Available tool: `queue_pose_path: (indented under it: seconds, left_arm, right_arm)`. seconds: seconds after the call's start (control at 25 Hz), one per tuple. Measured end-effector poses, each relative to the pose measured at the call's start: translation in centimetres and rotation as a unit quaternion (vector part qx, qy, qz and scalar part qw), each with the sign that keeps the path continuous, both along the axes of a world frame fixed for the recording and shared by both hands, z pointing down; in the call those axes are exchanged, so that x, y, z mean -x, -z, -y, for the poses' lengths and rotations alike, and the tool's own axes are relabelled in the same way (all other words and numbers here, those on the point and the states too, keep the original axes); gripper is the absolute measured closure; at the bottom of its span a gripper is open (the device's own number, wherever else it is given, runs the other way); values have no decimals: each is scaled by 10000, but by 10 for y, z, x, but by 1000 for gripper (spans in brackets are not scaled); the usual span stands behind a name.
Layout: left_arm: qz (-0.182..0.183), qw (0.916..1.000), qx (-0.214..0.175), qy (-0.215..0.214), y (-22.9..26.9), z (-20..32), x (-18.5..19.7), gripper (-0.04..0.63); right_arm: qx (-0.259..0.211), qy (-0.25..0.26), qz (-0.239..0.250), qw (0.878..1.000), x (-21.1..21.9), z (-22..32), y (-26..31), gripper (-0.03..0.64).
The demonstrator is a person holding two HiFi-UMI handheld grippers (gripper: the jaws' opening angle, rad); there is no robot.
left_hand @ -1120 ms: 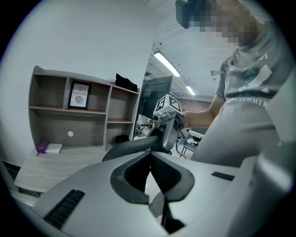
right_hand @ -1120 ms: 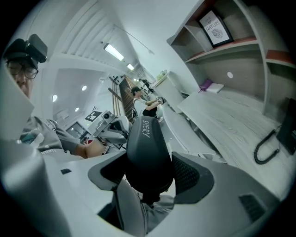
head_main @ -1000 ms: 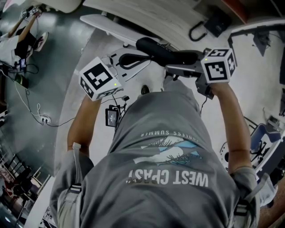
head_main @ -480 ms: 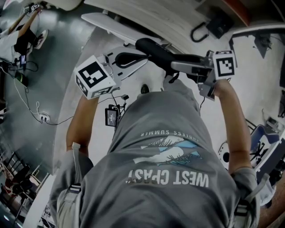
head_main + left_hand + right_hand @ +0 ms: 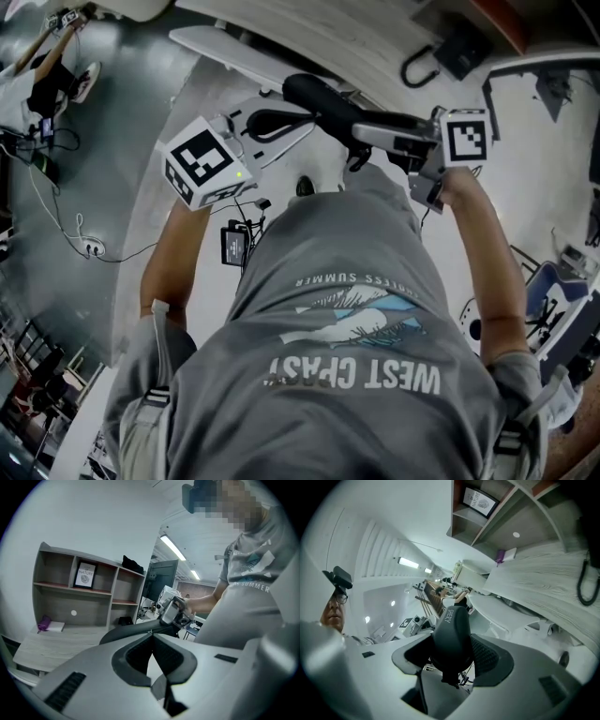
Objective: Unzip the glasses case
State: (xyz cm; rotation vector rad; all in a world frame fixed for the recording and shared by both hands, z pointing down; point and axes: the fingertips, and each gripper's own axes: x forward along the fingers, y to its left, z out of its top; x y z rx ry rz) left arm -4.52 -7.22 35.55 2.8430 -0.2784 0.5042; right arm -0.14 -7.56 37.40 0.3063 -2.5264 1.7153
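Hanging in the air in front of the person's chest, the black glasses case (image 5: 323,98) lies roughly level between the two grippers, with nothing under it to carry it. In the head view it runs from the left gripper (image 5: 307,120) across to the right gripper (image 5: 364,141), beyond the grey shirt (image 5: 347,309).

In the left gripper view, the left gripper's (image 5: 151,633) jaws are pressed fully together. Their tips meet at the long edge of the case (image 5: 123,633). A small pale bit on the case's seam sits right at the tips, but whether it is pinched between them I cannot tell.

In the right gripper view, the right gripper's (image 5: 452,638) jaws stand fairly wide and have just been closing. The rounded end of the case (image 5: 452,618) fills the gap between them, with both pads against its sides. A word is printed on that end.

The left marker cube (image 5: 204,162) tilts toward the person, and the right marker cube (image 5: 466,138) sits above the right wrist. Behind the case in the left gripper view stand a wooden shelf unit (image 5: 56,592) holding a framed picture (image 5: 86,575) and a wooden counter (image 5: 51,648).
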Motion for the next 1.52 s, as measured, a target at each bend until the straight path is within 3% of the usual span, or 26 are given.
queue_pose_path:
  seconds: [0.36, 1.0, 1.2, 1.52]
  left_arm:
    - [109, 9998, -119, -153, -4, -10, -15, 595]
    - [189, 9998, -101, 2, -11, -5, -25, 594]
    - [211, 9995, -142, -199, -12, -17, -47, 592]
    - [218, 9996, -153, -7, -27, -3, -55, 592]
  right_arm:
    - [156, -176, 47, 9997, -1, 4, -6, 354]
    - [316, -413, 27, 9986, -5, 21, -16, 360]
    - [331, -448, 6, 9984, -1, 22, -19, 361]
    - [369, -738, 16, 9966, -11, 37, -36, 364]
